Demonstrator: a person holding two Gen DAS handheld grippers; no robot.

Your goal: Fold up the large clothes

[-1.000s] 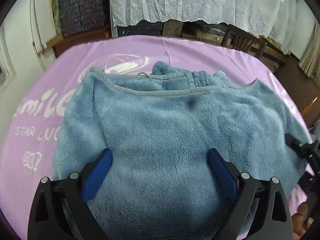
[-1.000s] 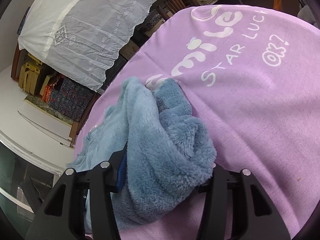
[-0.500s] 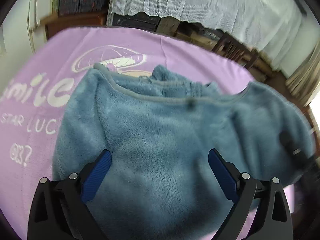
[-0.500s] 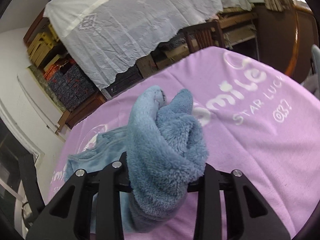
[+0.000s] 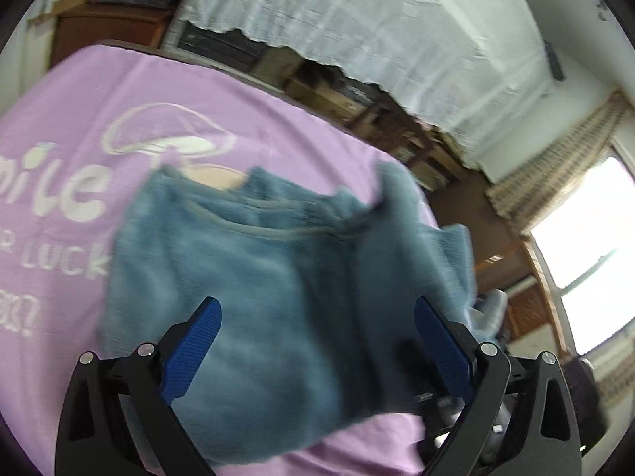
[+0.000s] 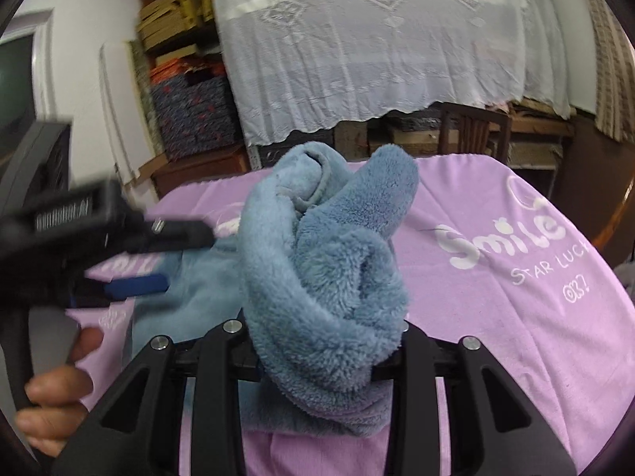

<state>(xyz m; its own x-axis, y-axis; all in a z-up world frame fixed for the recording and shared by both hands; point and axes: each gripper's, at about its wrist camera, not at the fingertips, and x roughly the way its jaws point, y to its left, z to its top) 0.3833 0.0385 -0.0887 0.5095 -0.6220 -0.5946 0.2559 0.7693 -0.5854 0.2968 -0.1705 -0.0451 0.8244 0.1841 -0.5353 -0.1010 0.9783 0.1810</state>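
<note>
purple-clothed surface lying under white lace drape, right hand-held gripper pinching bunched blue fleece garment, left hand-held gripper hovering spread above it

Free room on the right side, crowded on the left

The purple cloth lies bare to the right of the raised fleece bundle. To its left the left gripper hangs over the spread fleece, and the hand stands near the front edge.
</note>
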